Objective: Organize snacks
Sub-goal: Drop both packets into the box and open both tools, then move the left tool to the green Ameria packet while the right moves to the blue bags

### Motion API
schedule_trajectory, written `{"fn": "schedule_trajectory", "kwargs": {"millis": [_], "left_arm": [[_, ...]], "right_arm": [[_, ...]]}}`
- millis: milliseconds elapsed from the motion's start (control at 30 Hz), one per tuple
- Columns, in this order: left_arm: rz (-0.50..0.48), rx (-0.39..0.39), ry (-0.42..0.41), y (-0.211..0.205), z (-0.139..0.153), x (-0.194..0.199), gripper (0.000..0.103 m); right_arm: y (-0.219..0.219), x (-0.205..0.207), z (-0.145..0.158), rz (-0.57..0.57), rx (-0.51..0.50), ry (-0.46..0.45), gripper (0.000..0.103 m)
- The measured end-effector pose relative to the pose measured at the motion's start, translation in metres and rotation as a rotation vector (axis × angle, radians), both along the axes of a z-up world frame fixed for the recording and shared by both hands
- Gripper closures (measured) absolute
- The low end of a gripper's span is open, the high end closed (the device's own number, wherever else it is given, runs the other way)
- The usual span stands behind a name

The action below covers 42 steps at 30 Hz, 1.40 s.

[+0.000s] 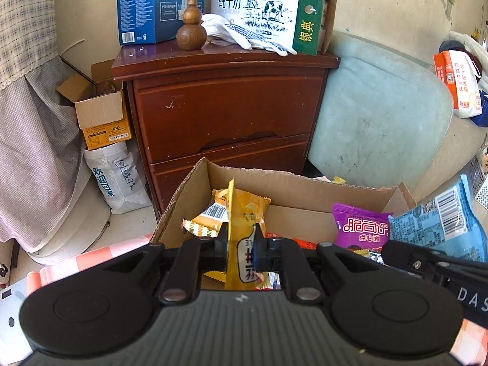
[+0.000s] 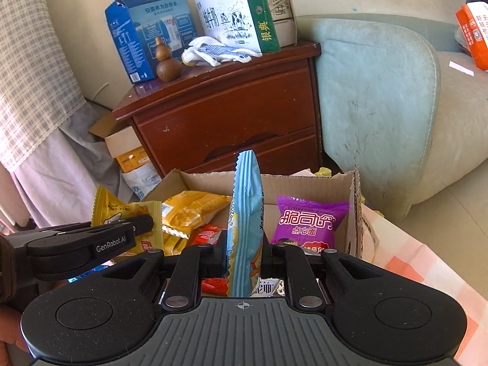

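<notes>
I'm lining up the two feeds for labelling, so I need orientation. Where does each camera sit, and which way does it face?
Left wrist view: sits on the left gripper, looking forward and down over its fingers, shut on a yellow snack packet, into the cardboard box; the right gripper enters at right.
Right wrist view: sits on the right gripper, shut on a blue snack packet, facing the same box; the left gripper enters at left.
Both share the purple snack packet, wooden nightstand and green sofa.

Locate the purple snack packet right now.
The purple snack packet stands inside the cardboard box, against its right wall, in both wrist views. It is to the right of the blue packet pinched in the right gripper.
</notes>
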State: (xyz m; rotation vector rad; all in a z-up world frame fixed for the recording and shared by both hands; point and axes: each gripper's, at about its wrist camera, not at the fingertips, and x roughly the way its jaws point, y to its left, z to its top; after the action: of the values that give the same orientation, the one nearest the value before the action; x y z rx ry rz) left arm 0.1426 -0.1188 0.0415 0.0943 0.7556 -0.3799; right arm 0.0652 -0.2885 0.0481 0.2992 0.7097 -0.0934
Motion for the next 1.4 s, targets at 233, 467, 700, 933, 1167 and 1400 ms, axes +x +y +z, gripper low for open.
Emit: {"fn": "schedule_trajectory", "kwargs": {"millis": [233, 467, 700, 933, 1167, 1400], "left_arm": [[0.016, 0.023, -0.012, -0.007, -0.004, 0.004, 0.041], [0.035, 0.037, -0.041, -0.002, 0.002, -0.002, 0.025], [0.019, 0.096, -0.029, -0.001, 0.001, -0.011, 0.025], [0.017, 0.129, -0.031, 0.005, 0.004, -0.026, 0.024], [0.026, 0.134, 0.0, 0.024, 0.004, -0.04, 0.024], [0.039, 0.148, 0.006, 0.056, 0.009, -0.057, 0.024]], "right_arm": [[-0.004, 0.008, -0.009, -0.051, 0.006, 0.01, 0.063], [-0.001, 0.003, -0.004, -0.052, -0.019, -0.001, 0.045], [0.006, -0.001, -0.002, -0.017, -0.042, 0.002, 0.041], [0.015, -0.007, 0.002, 0.028, -0.089, 0.002, 0.041], [0.029, -0.017, 0.004, 0.085, -0.124, 0.007, 0.037], [0.049, -0.026, 0.003, 0.16, -0.133, 0.019, 0.036]]}}
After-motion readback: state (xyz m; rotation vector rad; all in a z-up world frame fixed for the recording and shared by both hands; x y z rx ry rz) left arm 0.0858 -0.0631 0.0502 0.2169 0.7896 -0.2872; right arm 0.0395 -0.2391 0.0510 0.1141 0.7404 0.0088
